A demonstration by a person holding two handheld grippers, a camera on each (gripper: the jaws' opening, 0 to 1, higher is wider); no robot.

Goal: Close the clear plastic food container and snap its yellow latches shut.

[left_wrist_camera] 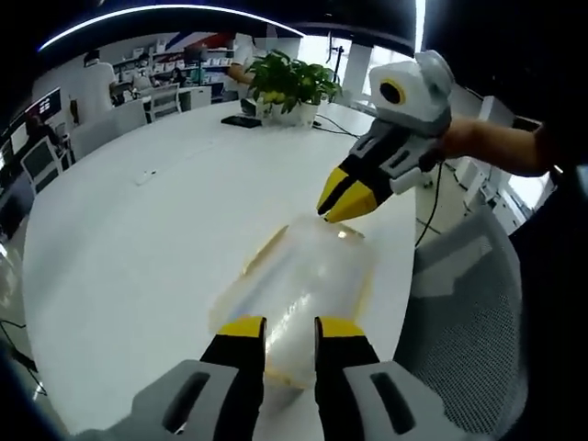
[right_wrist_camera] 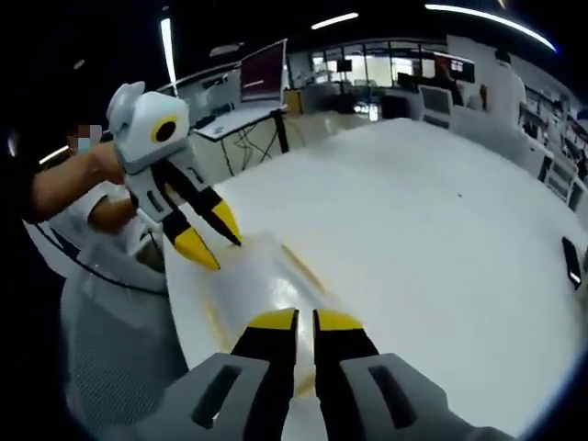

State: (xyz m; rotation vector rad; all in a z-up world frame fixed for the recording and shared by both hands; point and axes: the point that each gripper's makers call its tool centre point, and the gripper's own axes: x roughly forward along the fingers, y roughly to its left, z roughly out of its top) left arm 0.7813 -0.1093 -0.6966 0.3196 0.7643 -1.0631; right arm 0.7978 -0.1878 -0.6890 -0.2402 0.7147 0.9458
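Observation:
The clear plastic container lies with its lid on, near the edge of the white table. A yellow latch runs along its left side. My left gripper stands open over the container's near end, jaws a finger-width apart. My right gripper comes in from the right, shut, with its yellow tips at the container's far edge. In the right gripper view my right gripper shows its jaws almost together above the container. Beyond it, the left gripper has its tips spread at the other end.
A potted plant and a dark phone sit at the table's far side. A grey mesh chair stands close to the table edge by the container. A person's arm holds the right gripper. Another phone lies at the right.

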